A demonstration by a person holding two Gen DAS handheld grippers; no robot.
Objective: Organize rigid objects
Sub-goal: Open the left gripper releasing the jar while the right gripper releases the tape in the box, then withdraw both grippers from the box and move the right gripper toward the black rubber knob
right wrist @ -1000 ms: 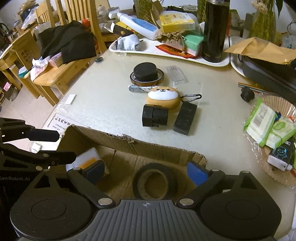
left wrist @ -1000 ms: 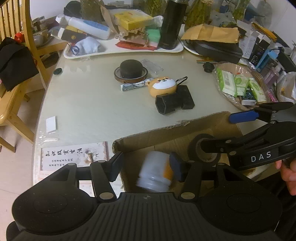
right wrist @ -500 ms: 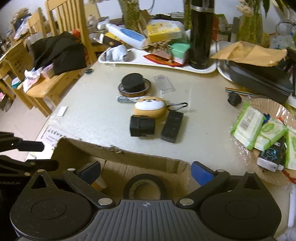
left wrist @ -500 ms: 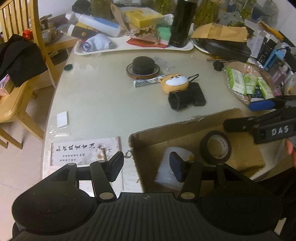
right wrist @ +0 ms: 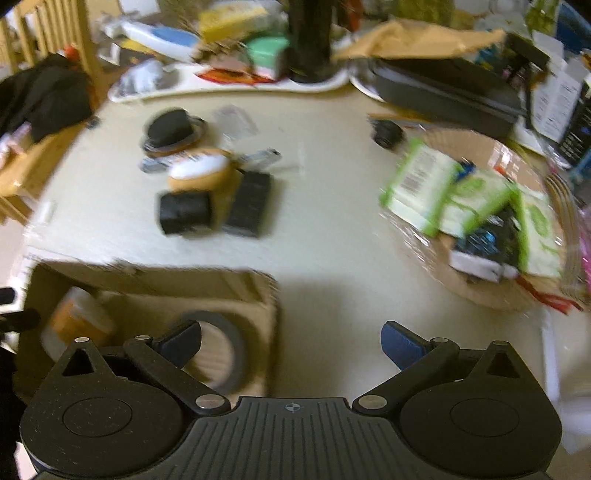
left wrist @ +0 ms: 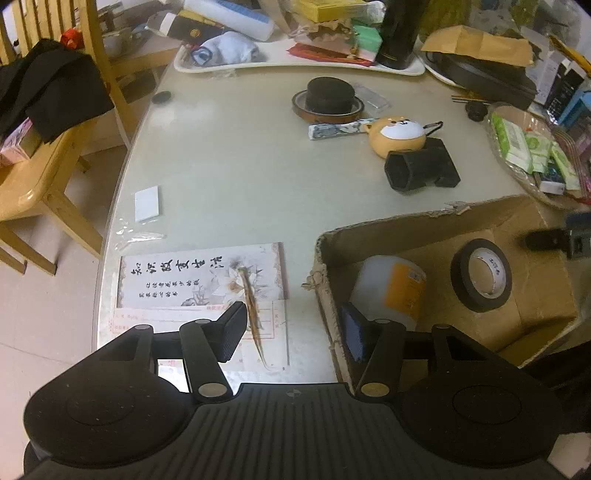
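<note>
A cardboard box [left wrist: 424,225] at the table's near edge holds a white bottle with an orange label [left wrist: 388,288] lying on its side and a black tape roll [left wrist: 482,275]. My left gripper [left wrist: 293,338] is open and empty, straddling the box's left wall. My right gripper [right wrist: 291,341] is open and empty above the box's right wall [right wrist: 271,317]; its view is blurred. On the table lie a dog-shaped case [left wrist: 399,134], a black hexagonal block [left wrist: 410,171], a flat black block [left wrist: 443,164] and a black round lid on a tape ring [left wrist: 328,98].
A calligraphy card [left wrist: 201,275] lies under the glass by the left gripper. A tray [left wrist: 295,64] of clutter and a dark flask [left wrist: 399,33] stand at the back. A basket of wipes [right wrist: 476,206] sits at the right. Wooden chairs [left wrist: 44,155] stand left of the table.
The white bottle left my left gripper and now lies in the box. My left gripper has drawn back to the left. My right gripper has swung right, away from the tape roll.
</note>
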